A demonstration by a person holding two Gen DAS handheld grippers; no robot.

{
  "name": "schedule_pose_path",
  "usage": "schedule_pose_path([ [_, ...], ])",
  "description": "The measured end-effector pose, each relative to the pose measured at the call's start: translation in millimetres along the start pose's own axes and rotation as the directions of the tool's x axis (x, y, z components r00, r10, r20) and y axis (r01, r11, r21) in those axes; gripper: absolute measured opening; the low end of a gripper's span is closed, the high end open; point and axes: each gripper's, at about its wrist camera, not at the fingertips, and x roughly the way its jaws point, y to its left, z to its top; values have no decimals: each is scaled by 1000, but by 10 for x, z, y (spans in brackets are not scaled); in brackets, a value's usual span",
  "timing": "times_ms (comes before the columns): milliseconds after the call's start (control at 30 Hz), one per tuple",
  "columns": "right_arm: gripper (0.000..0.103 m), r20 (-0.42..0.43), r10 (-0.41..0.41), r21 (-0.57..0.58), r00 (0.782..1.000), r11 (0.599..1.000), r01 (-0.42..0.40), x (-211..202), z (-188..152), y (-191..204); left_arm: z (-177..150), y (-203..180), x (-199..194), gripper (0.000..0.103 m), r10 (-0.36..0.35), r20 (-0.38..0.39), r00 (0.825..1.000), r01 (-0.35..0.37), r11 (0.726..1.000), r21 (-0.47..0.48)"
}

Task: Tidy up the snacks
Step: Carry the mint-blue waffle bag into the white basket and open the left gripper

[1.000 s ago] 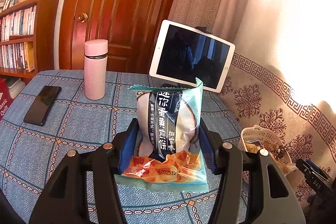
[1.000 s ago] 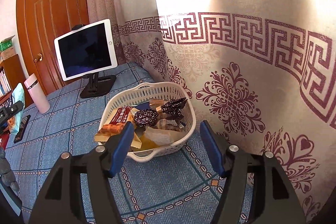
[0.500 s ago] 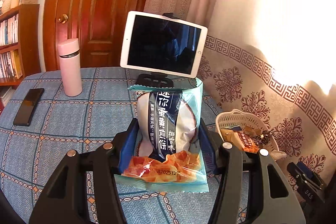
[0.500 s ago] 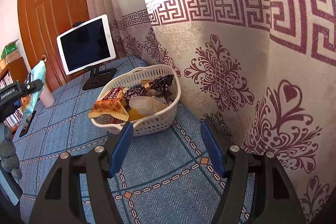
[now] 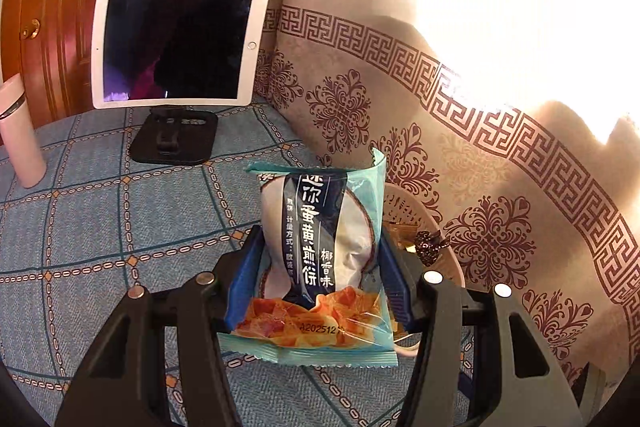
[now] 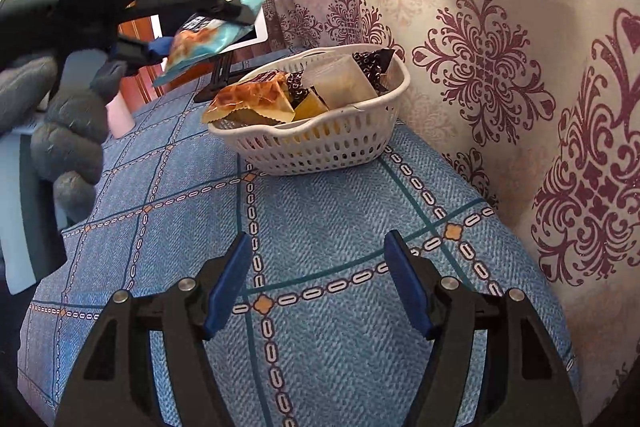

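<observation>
While the left tongs (image 5: 320,267) grip a teal snack packet (image 5: 320,259) by its two sides, blue pads pressed against the wrapper, the packet stands upright between them, clear of the table (image 5: 100,227). In the right wrist view the same packet (image 6: 212,35) hangs in the air, up and to the left of the white basket (image 6: 320,143), not over it. The basket sits on the blue checked cloth near the patterned curtain (image 6: 500,67) and already contains several wrapped snacks (image 6: 256,99). A gloved hand (image 6: 68,131) holds the left tool. The right tongs (image 6: 316,287) are empty, jaws opening, with only cloth between them. A white tablet (image 5: 176,43) on a black stand and a pink bottle (image 5: 20,131) stand further back.
</observation>
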Motion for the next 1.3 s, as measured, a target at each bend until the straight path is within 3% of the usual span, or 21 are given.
schedule_pose_path([
  [267, 71, -14, 43, 10, 999, 999, -43, 27, 10, -39, 117, -339, 502, 58, -17, -79, 997, 20, 999, 39],
  [333, 71, -15, 53, 15, 998, 998, -53, 30, 21, -52, 124, -385, 598, 67, -37, -100, 994, 41, 998, 42],
  [400, 71, -21, 63, 23, 998, 998, -62, 35, 19, -70, 123, -389, 637, 90, -31, -101, 994, 35, 999, 29],
  [567, 71, -25, 77, 43, 997, 996, -76, 45, 23, -121, 141, -237, 593, 91, -38, -94, 995, 33, 998, -48],
  [867, 71, -18, 81, 54, 997, 995, -80, -17, 7, -142, 176, -70, 439, 91, 126, -10, 992, -126, 992, -28],
  [1067, 72, -15, 74, 57, 997, 996, -73, -41, -9, -140, 18, -52, 701, 91, 173, -77, 982, -172, 985, 17],
  [1300, 72, -19, 67, 43, 998, 997, -66, -58, -14, -110, 13, 0, 622, 94, 170, -75, 983, -171, 985, -11],
])
